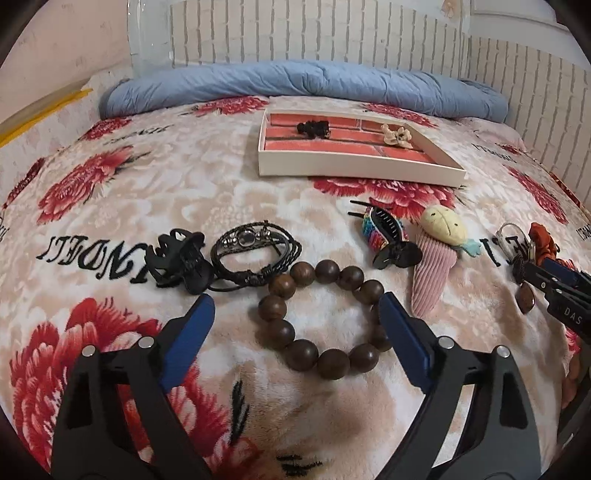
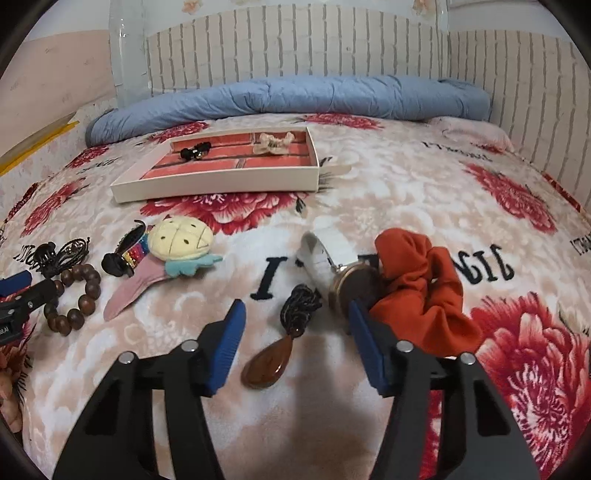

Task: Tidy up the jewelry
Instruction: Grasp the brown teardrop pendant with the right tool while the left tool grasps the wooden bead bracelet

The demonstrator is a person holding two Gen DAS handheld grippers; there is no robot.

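My left gripper (image 1: pixel 297 308) is open, its blue pads straddling a brown wooden bead bracelet (image 1: pixel 291 352) lying on the floral blanket. Beyond it lie a black claw clip (image 1: pixel 181 262), a black cord bracelet (image 1: pixel 255 245), a rainbow claw clip (image 1: pixel 388 236) and a pineapple plush clip (image 1: pixel 439 247). My right gripper (image 2: pixel 295 319) is open over a brown teardrop pendant (image 2: pixel 264 371) on a dark cord. A white-strap watch (image 2: pixel 325 258) and an orange scrunchie (image 2: pixel 421 288) lie by its right pad. A white tray (image 1: pixel 354 168), also in the right wrist view (image 2: pixel 218 184), holds a black clip (image 1: pixel 313 129) and a cream clip (image 1: pixel 397 136).
A rolled blue quilt (image 1: pixel 303 83) lies along the far edge of the bed below a white brick-pattern wall (image 1: pixel 314 33). The floral blanket (image 1: pixel 147 192) covers the whole bed. The right gripper's body shows at the left wrist view's right edge (image 1: pixel 561 291).
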